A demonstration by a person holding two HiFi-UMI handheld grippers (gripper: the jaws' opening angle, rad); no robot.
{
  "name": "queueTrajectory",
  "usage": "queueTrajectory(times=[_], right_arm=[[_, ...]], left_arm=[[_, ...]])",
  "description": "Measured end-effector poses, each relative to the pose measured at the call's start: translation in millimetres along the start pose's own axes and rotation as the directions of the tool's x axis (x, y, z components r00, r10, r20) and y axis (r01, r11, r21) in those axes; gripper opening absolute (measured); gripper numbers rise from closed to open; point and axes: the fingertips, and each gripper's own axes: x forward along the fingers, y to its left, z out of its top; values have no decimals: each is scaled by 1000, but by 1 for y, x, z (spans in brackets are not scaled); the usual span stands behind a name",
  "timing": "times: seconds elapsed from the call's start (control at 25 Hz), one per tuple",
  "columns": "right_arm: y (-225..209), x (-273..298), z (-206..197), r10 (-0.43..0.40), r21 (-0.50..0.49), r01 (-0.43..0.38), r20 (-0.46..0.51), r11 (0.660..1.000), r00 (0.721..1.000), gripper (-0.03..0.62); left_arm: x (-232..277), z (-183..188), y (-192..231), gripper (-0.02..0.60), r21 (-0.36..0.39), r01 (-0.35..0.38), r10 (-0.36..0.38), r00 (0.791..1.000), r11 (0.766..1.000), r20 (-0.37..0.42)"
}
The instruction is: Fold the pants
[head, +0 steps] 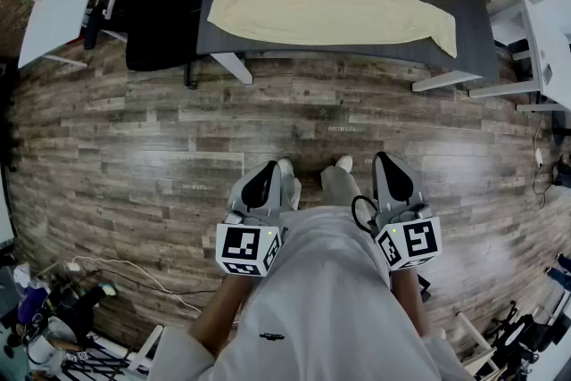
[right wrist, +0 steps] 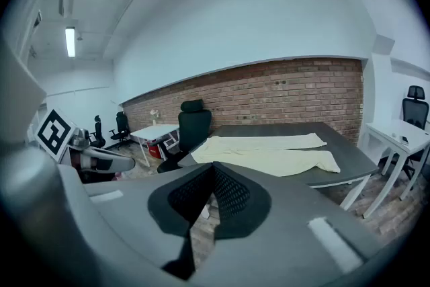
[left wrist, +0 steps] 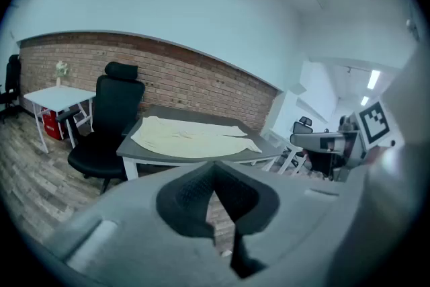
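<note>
Left claw [head: 272, 174] sits low at the waist, jaws shut, empty. Right claw [head: 388, 167] is likewise closed on nothing. Both are well apart from the pants [head: 330, 0], which are spread flat on the table [head: 473, 22], presumably laid out ready. Folding not yet begun.

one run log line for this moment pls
fold: not started | pants: flat on table, unfolded | left claw: shut, empty | right claw: shut, empty
</note>
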Motion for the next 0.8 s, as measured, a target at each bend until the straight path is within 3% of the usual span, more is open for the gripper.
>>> queueTrajectory(times=[0.28,0.68,0.8], right_arm=[[-47,-39,2,-29,-2,29,43,1000,999,5],[-137,-98,-6,-34,112,20,128,994,991,6],[-165,-106,-32,-59,159,42,107,986,993,6]], left_arm=[[14,13,-43,2,69,-6,4,1000,998,26],[57,15,-156,2,198,15,-13,1000,980,-11],[65,5,-171,2,242,-8,16,999,970,-32]])
